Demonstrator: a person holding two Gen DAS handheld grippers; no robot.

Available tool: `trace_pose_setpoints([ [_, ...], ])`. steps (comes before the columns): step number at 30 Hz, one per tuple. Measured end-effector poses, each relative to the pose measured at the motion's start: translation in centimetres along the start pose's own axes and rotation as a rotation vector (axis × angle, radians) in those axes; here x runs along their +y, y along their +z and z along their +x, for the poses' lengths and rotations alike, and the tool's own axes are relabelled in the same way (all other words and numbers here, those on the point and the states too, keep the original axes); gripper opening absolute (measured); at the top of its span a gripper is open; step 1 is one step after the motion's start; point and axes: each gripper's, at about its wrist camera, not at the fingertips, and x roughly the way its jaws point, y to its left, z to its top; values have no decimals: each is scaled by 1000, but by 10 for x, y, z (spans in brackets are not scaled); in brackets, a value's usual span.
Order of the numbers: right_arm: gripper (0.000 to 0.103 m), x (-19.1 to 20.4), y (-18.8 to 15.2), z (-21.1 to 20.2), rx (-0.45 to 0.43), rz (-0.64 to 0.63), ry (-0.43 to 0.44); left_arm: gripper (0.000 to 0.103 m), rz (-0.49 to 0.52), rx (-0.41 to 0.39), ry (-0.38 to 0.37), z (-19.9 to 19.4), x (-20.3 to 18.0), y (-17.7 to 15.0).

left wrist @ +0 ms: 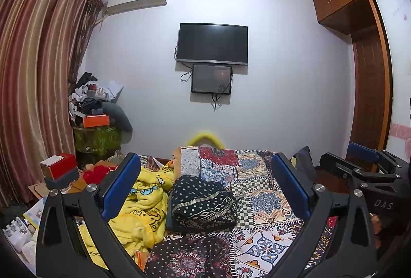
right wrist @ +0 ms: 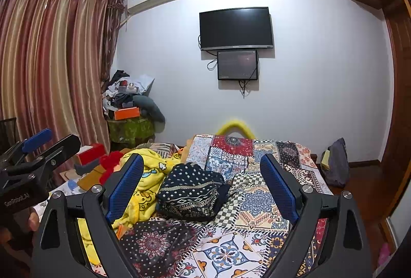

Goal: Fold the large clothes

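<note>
A dark navy patterned garment point(left wrist: 203, 203) lies bunched in a rough bundle on the patchwork bedspread point(left wrist: 259, 190); it also shows in the right wrist view point(right wrist: 190, 191). My left gripper point(left wrist: 205, 182) is open and empty, held above the near end of the bed, short of the bundle. My right gripper point(right wrist: 203, 182) is open and empty, at a like distance from the bundle. Each gripper shows at the edge of the other's view: the right one point(left wrist: 364, 167), the left one point(right wrist: 38, 149).
A yellow cartoon blanket point(left wrist: 143, 203) is heaped at the bundle's left. Red and orange boxes point(left wrist: 60, 166) and clutter lie left of the bed. A TV point(left wrist: 212, 44) hangs on the far wall. A wooden wardrobe point(left wrist: 370, 87) stands right. Curtains point(left wrist: 33, 77) hang left.
</note>
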Motion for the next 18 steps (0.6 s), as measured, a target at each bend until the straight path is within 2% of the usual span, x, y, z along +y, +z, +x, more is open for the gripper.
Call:
trace_pose_setpoints([
  [18, 91, 2, 2, 1, -1, 11, 0, 102, -17, 8, -5, 1, -1, 0],
])
